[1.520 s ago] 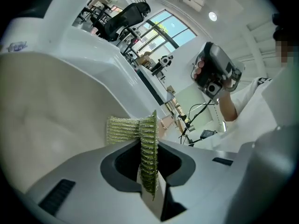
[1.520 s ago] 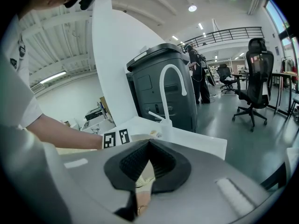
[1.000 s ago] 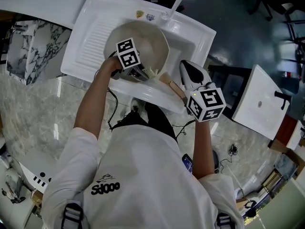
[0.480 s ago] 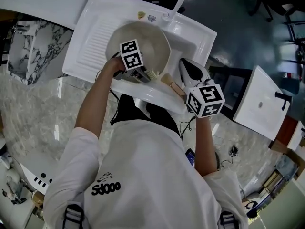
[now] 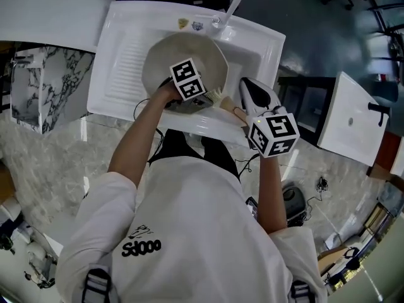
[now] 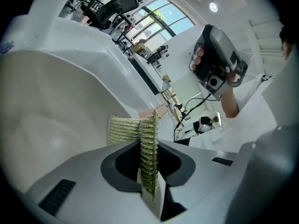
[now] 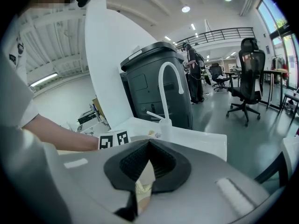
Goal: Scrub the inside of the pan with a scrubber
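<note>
Pinching one scrubber [image 6: 124, 129] inside one pan [image 5: 170, 55], left claw [image 6: 148, 171]; right claw [image 7: 140, 185] clamps its handle [image 5: 226, 108].

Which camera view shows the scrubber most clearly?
The left gripper view: the yellow-green scrubber fills the middle, pinched between the left gripper's jaws. The head view shows only a small pale tuft inside the pan. The right gripper view shows no clear part of it.

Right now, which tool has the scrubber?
The left tool: it is shut on the green-gold mesh scrubber inside the pan, while the right tool grips the pan's handle.
</note>
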